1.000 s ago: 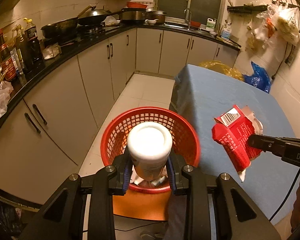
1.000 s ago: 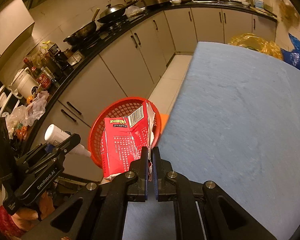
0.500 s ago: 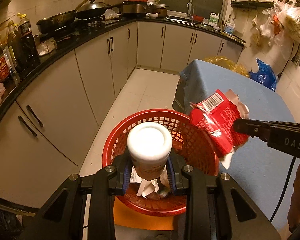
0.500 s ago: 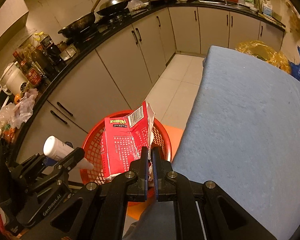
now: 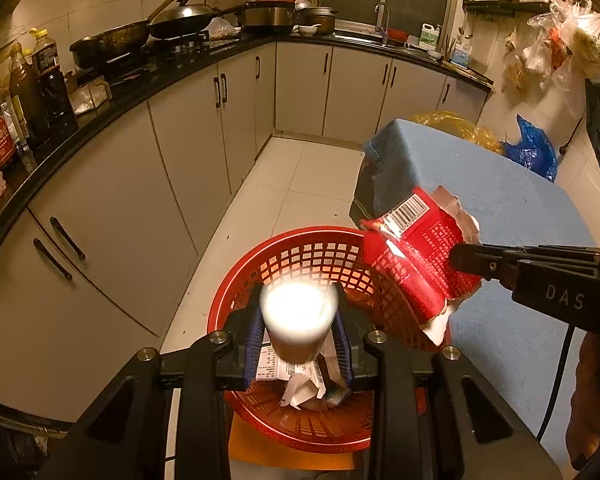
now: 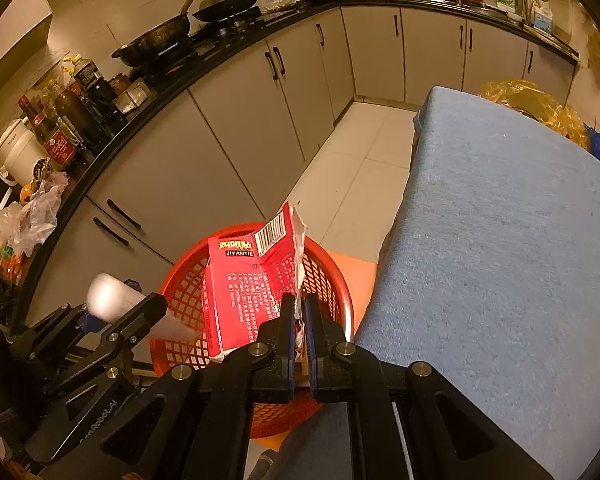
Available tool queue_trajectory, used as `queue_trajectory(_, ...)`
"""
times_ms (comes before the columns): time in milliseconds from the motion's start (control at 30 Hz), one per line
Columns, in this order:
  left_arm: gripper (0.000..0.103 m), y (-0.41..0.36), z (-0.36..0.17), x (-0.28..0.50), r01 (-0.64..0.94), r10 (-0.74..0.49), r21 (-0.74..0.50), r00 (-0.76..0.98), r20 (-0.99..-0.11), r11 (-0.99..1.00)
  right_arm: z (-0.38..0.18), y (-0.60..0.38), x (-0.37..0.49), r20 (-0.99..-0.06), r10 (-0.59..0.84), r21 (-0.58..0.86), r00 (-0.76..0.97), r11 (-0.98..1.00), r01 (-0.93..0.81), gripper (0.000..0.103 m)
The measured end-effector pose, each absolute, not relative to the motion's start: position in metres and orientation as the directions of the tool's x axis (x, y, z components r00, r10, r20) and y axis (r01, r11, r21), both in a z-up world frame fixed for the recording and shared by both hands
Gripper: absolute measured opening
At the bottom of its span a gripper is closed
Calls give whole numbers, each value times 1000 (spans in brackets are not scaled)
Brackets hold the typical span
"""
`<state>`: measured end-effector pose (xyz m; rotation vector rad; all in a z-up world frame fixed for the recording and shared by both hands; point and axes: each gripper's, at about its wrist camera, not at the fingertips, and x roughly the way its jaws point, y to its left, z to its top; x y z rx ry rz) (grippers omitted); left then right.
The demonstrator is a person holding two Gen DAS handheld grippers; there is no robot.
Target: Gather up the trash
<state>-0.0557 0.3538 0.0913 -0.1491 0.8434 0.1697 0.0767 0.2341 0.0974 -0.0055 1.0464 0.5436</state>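
A red mesh basket stands on the floor beside the blue-clothed table. Directly above it, my left gripper has a white-capped bottle between its pads. Its jaws are opening, and the bottle is motion-blurred while the fingers stay sharp. My right gripper holds a torn red snack packet by its edge over the basket's right rim. Its jaws are opening a crack with the edge still between the pads. The left wrist view shows the packet hanging at the right gripper's tip.
Crumpled paper and wrappers lie inside the basket, which sits on an orange mat. Cabinets under a black counter with woks and bottles curve along the left. White floor tiles run between them and the table. Yellow and blue bags lie beyond the table.
Both grippers have moved over the basket, the packet swinging left from over the table to its rim. The bottle has gone blurred between the left pads. The right jaws show a wider gap.
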Motion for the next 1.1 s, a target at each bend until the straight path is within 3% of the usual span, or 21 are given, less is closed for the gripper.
queue_trajectory(100, 50, 354, 94, -57, -216, 103, -56, 659, -745, 975, 101, 235, 76, -817, 423, 245, 392, 870, -428, 27)
queue_trajectory(167, 60, 355, 95, -58, -224, 114, -51, 664, -739, 973, 104, 233, 75, -811, 429, 252, 399, 870, -424, 30)
queue_trajectory(333, 66, 353, 98, -60, -232, 125, -46, 667, -735, 972, 114, 226, 70, -799, 434, 257, 415, 872, -417, 31)
queue_trajectory(733, 83, 341, 111, -69, -267, 152, -53, 687, -710, 962, 129, 194, 42, -794, 399, 218, 458, 891, -397, 58)
queue_trajectory(1100, 87, 320, 119, -105, -394, 289, 23, 633, -718, 919, 130, 166, 2, -799, 373, 126, 472, 871, -475, 78)
